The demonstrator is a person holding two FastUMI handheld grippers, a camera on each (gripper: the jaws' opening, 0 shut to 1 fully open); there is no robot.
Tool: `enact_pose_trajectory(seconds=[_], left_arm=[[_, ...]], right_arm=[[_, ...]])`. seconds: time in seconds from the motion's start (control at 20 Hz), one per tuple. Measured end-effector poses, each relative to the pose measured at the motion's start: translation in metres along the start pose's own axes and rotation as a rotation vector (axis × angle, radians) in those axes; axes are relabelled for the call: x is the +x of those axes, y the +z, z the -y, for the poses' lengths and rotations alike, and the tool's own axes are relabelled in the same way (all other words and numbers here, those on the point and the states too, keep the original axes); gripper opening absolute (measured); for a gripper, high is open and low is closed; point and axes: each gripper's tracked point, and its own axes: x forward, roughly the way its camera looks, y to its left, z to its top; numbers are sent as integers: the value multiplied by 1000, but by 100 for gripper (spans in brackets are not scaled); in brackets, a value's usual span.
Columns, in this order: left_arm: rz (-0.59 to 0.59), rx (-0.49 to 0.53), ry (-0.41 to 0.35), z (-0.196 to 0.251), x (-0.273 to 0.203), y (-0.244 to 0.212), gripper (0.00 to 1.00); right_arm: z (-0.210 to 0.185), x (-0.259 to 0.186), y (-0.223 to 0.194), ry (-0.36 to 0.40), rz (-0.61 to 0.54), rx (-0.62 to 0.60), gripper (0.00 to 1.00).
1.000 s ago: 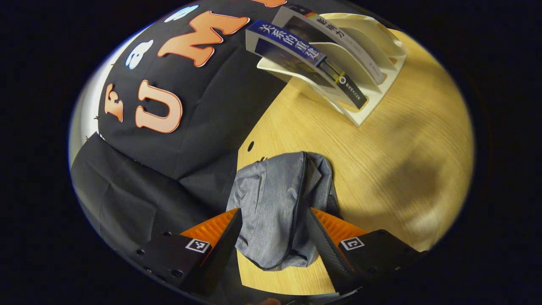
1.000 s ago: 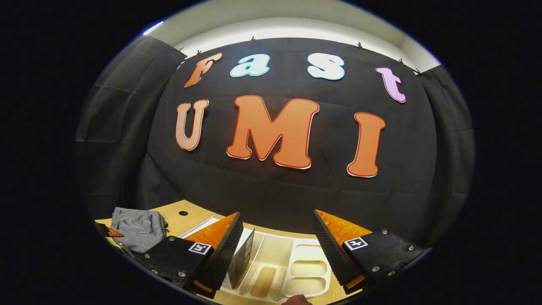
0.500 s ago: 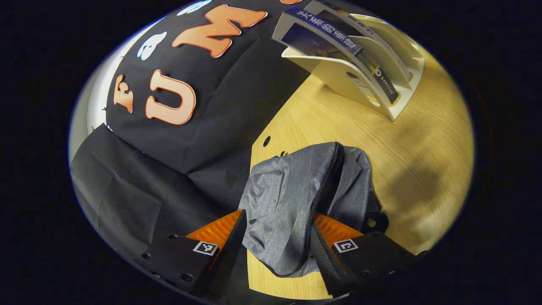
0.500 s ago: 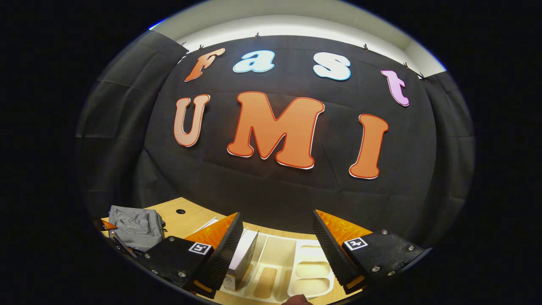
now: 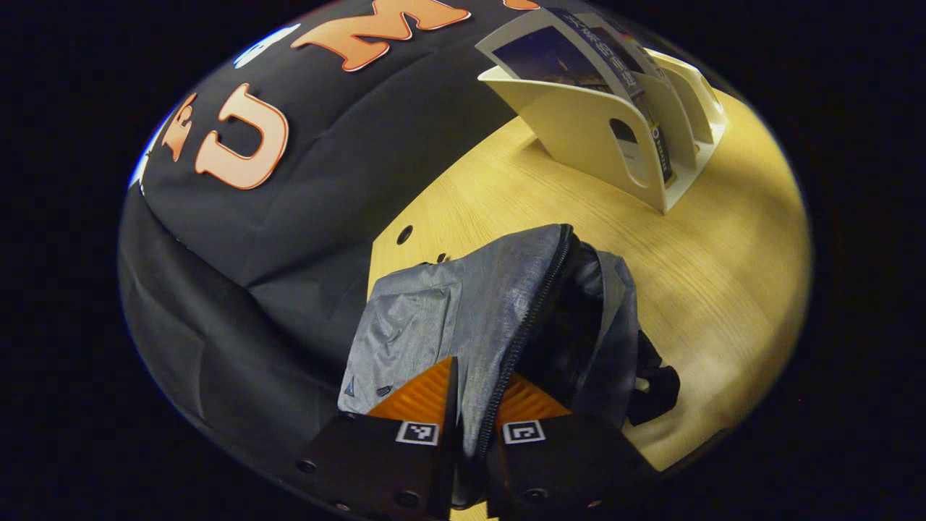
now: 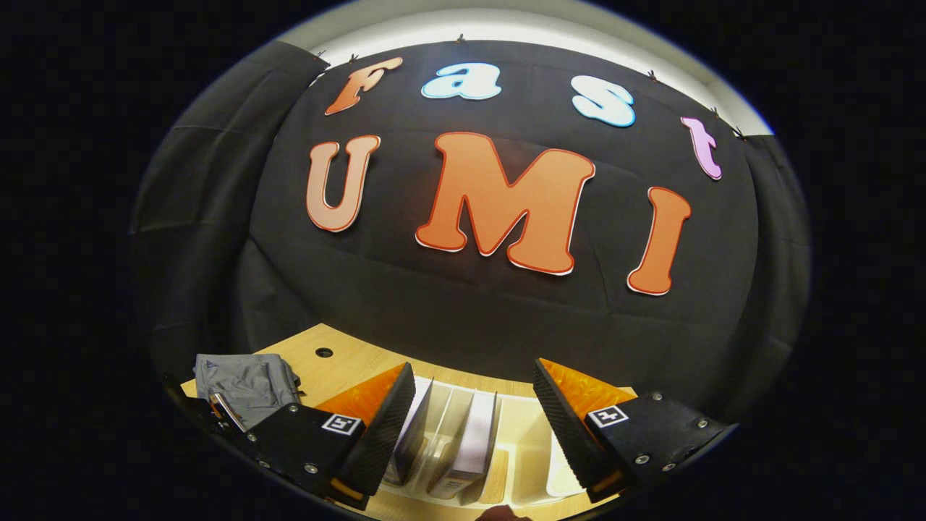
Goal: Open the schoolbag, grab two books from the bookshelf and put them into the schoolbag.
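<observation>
My left gripper (image 5: 474,405) is pinched on the grey schoolbag's (image 5: 463,311) flap by the zipper, the bag gaping on the wooden table (image 5: 723,239). Beyond it, the white bookshelf (image 5: 600,137) holds two books (image 5: 579,54), spine lettering too blurred to read. My right gripper (image 6: 474,405) hangs spread above those books (image 6: 470,449), touching nothing.

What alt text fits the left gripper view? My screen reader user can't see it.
The left gripper is shut on the zipper edge of a grey schoolbag lying partly open on a wooden table. Behind it, a white bookshelf holds two books.
</observation>
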Motion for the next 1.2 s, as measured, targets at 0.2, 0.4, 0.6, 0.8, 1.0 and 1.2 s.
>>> enact_pose_trajectory(seconds=[0.2, 0.4, 0.6, 0.8, 1.0, 1.2], left_arm=[[18, -25, -160, -1, -3, 2, 9], [51, -24, -282, -20, -10, 7, 8], [70, -16, -375, -48, -20, 13, 7], [64, -2, -461, -71, -28, 19, 7], [43, -14, -513, -100, -34, 31, 8], [20, -17, -538, -123, -37, 41, 8]], right_arm=[[-22, 16, -18, -12, -122, 7, 98], [-32, 26, -31, -51, -243, -10, 98], [-44, 30, -45, -66, -365, 29, 99], [-46, 36, -51, -80, -461, 1, 99], [-51, 35, -60, -55, -571, -13, 99], [-60, 40, -71, 3, -658, -22, 100]])
